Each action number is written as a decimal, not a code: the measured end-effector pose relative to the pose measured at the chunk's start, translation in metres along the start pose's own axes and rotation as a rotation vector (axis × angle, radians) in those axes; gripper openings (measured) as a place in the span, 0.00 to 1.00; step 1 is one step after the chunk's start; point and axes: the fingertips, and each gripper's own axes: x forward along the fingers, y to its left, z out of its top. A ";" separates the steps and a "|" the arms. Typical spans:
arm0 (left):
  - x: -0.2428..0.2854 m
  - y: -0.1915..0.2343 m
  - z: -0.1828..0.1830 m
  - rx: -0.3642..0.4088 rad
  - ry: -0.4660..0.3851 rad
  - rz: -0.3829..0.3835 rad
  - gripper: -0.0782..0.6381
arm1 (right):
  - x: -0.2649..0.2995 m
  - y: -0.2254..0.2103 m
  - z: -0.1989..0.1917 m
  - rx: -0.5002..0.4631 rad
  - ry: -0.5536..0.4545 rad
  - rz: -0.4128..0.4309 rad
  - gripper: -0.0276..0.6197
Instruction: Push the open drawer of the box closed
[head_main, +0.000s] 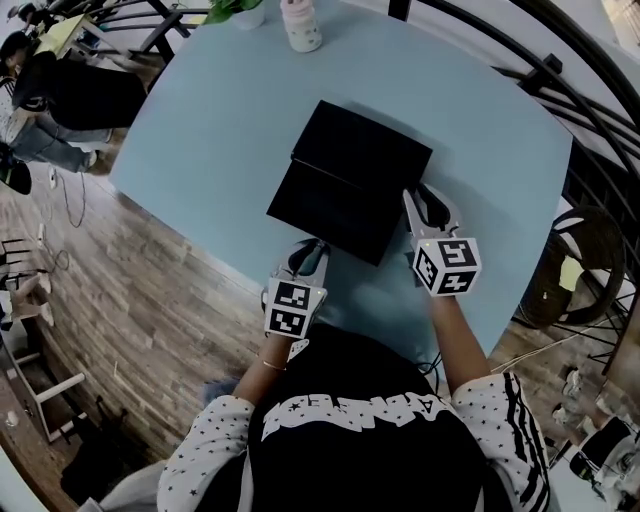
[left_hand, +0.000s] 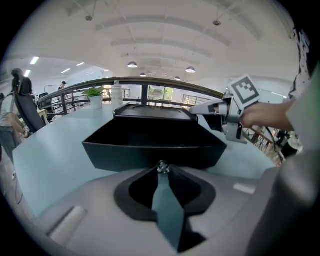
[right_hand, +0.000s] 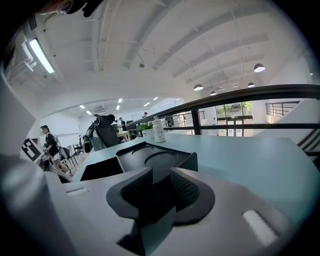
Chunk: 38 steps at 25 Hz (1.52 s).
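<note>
Drawer (head_main: 328, 208) just beyond left hand-held gripper (head_main: 311, 250)

The table (head_main: 480, 130) is viewed steeply from overhead. Each gripper view is set low and close, faced at the box (left_hand: 152, 114), which is shared by all three views.

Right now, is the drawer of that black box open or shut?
Open. The drawer sticks out of the black box toward the person, its hollow inside showing.
</note>
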 end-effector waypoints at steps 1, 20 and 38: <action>0.001 0.001 0.000 0.001 0.003 0.001 0.11 | 0.000 0.000 0.000 -0.002 0.001 0.000 0.19; 0.012 -0.003 0.009 0.014 0.032 -0.023 0.11 | -0.003 -0.003 0.001 -0.011 -0.001 0.003 0.19; 0.030 -0.004 0.024 0.024 0.040 -0.049 0.11 | -0.001 -0.007 0.003 -0.006 0.005 0.018 0.19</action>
